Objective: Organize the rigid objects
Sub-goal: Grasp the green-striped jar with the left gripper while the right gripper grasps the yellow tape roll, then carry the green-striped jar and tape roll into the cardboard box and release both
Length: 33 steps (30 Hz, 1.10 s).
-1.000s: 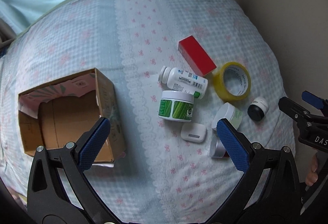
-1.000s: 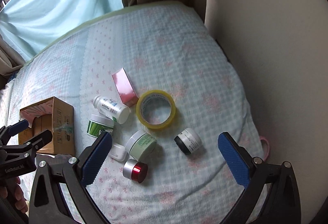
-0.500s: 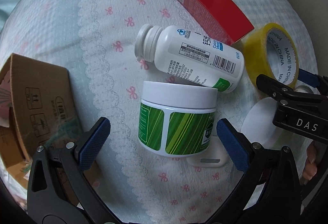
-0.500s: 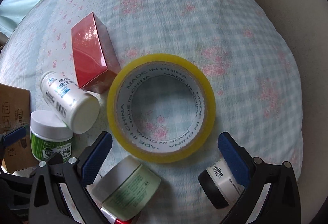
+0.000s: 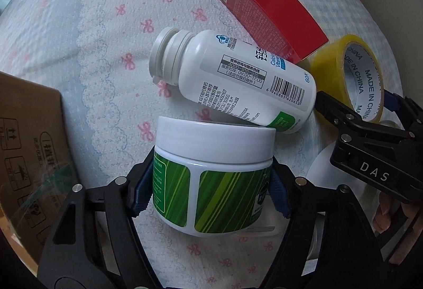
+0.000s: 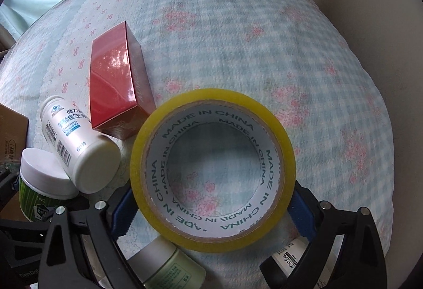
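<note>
My left gripper (image 5: 211, 191) is shut on a green-labelled white jar (image 5: 211, 177), blue pads against both sides. A white pill bottle (image 5: 238, 82) lies on its side just beyond, touching the jar's lid. My right gripper (image 6: 211, 207) is shut on a yellow tape roll (image 6: 211, 170) lying flat on the bed, pads against its outer rim. The right gripper also shows in the left wrist view (image 5: 370, 146). The jar (image 6: 45, 183) and bottle (image 6: 79, 146) show at the left of the right wrist view.
A red box (image 5: 267, 8) lies behind the bottle and tape. A cardboard box (image 5: 29, 146) stands at the left. A pale green jar (image 6: 171, 267) and a black-capped jar (image 6: 293, 260) lie near the right gripper. A beige wall (image 6: 370, 11) borders the bed on the right.
Both grippers have closed: the left onto the green jar, the right onto the tape roll. Both moved forward and lower to the objects.
</note>
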Tool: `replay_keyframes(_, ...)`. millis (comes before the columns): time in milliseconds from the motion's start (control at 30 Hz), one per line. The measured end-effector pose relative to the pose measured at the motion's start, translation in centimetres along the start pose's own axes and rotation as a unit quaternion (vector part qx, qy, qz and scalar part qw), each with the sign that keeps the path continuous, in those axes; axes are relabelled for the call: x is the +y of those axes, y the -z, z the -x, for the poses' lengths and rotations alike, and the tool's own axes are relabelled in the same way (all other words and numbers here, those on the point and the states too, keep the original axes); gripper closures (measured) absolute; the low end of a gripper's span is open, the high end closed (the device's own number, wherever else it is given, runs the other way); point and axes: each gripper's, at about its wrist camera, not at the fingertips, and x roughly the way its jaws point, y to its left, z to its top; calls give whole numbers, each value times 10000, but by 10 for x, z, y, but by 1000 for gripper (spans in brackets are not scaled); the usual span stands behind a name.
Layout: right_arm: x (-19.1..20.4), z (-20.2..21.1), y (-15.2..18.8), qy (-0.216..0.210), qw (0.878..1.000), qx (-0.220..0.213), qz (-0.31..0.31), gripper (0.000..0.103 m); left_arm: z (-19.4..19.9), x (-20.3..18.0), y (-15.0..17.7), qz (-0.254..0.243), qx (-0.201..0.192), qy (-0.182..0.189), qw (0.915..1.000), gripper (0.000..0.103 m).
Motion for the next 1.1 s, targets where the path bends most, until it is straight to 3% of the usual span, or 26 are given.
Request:
replay_keyframes(433, -8, 18, -7, -30, 9999, -151, -64, 8, 37, 3, 5, -93, -245, -101, 9996, 34)
replay_keyframes(667, -7, 49, -7, -25, 9990, -424, -100, 8, 76, 8, -4, -134, -663, -9, 9977, 34)
replay_keyframes(900, -8, 112, -16, 48, 9970, -760, -170, 8, 146, 7, -7, -25, -1170, 47, 9931, 34)
replay_keyframes(1100, 0, 194, -26, 86, 9944, -1040, -183, 8, 233, 17, 3, 170, -1689, 38, 9855, 34)
